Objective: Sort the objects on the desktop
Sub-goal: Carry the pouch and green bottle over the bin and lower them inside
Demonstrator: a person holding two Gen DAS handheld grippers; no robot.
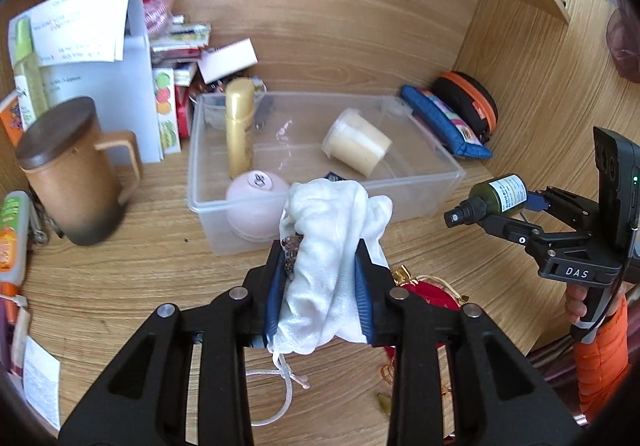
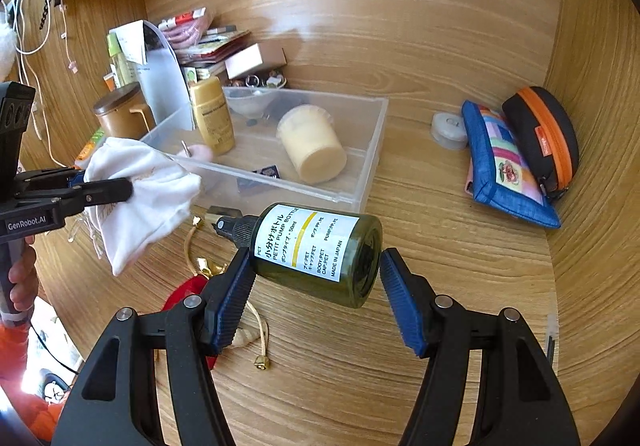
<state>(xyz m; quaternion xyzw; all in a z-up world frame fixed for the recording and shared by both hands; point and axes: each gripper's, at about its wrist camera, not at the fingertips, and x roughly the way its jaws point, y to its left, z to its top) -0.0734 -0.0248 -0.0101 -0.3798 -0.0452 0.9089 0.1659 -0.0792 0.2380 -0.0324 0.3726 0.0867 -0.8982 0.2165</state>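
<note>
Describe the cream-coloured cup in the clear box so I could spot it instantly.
Find the clear plastic bin in the middle of the wooden desk. On its right side a cream cup lies tipped over. Its neighbours are an upright gold bottle and a pink round case.

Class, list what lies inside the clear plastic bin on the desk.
In the clear plastic bin: a gold bottle, a cream tub on its side, a pink round case and a small dark packet. The white pouch hides part.

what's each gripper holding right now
Left gripper: closed on the white cloth pouch.
Right gripper: holding the green pump bottle, lying sideways between its pads.
</note>
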